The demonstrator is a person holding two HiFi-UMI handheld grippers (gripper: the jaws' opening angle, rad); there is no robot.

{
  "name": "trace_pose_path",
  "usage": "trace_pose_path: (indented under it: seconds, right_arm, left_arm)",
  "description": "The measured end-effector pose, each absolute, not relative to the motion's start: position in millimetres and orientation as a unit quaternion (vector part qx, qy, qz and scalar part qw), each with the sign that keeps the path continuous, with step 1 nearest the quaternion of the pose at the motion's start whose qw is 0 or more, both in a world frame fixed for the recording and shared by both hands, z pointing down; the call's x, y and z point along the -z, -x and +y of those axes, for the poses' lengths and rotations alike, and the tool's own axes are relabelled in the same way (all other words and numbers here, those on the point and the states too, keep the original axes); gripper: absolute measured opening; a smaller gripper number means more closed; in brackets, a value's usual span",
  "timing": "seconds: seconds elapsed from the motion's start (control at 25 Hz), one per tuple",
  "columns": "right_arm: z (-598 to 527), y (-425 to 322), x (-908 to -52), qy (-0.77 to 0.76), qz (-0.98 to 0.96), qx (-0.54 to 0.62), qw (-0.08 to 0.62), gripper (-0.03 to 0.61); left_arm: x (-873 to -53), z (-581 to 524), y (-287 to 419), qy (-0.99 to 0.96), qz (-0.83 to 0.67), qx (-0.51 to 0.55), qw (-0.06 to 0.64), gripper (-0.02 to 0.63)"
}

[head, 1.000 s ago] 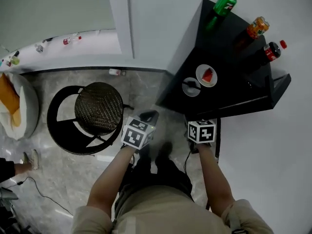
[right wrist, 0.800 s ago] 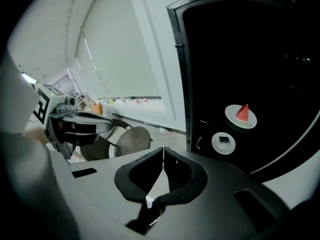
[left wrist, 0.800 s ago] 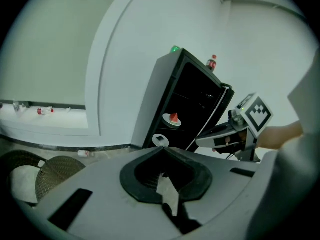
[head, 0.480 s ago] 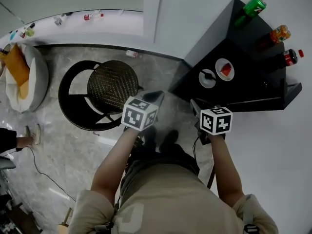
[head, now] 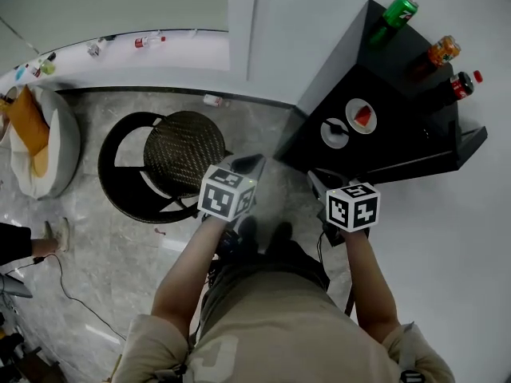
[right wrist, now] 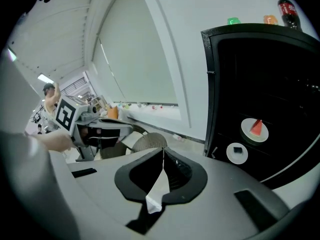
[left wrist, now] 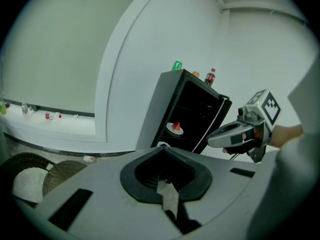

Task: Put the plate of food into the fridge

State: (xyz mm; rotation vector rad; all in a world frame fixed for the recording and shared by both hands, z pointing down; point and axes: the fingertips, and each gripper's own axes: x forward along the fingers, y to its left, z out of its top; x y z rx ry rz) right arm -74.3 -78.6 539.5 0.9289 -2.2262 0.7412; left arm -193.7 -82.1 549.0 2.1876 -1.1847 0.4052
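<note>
Standing on the grey marble floor (head: 120, 254), the person holds both tools at waist height. The left gripper (left wrist: 161, 150) has its jaws pressed together with nothing between them. The right gripper (right wrist: 163, 150) is closed and empty as well, just beside the left one.

The plate of food (head: 364, 116) is small, round and white, and carries a single red wedge with its point upward. It sits within the dark front of the black fridge (head: 399, 146), apparently on a shelf, though I cannot tell for sure. It is ahead of the right gripper and above it, well apart from the jaws. It lies off to the right of the left gripper's line. A second white plate (head: 334, 132) with a small dark piece lies just beside it, lower and to the left.

Bare floor separates the grippers from the fridge's front edge. A round wicker stool (head: 184, 152) stands near the left gripper. The fridge's door (head: 473, 138) seems to stand open on its right side. On top of the fridge stand a green bottle (head: 399, 10), an orange bottle (head: 444, 50) and a cola bottle (head: 461, 84), with white wall (head: 319, 6) beyond.
</note>
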Motion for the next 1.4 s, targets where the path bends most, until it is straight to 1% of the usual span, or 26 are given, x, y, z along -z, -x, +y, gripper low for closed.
trace_pose_path:
  seconds: [0.24, 0.44, 0.56, 0.76, 1.08, 1.4]
  right_arm:
    - [-69, 57, -539, -0.358, -0.840, -0.286, 0.291, 0.025]
    - [-66, 30, -528, -0.371, -0.845, -0.274, 0.271, 0.025]
    - [-58, 13, -520, -0.366, -0.847, -0.285, 0.258, 0.025]
    - [-42, -4, -517, -0.345, -0.853, -0.285, 0.267, 0.025]
    - [-23, -10, -502, -0.307, -0.873, -0.275, 0.259, 0.025]
    - [-1, -20, -490, -0.279, -0.893, -0.259, 0.239, 0.025]
  left_arm:
    - [-541, -78, 183, -0.827, -0.460, -0.178, 0.269, 0.009]
    - [-518, -75, 154, -0.846, -0.439, -0.145, 0.267, 0.009]
    - [-510, -69, 133, -0.853, -0.430, -0.144, 0.258, 0.009]
    - [-501, -58, 113, -0.850, -0.445, -0.156, 0.234, 0.009]
    - [-482, -30, 107, -0.834, -0.486, -0.163, 0.204, 0.010]
    - [-457, -2, 98, -0.815, -0.537, -0.165, 0.144, 0.009]
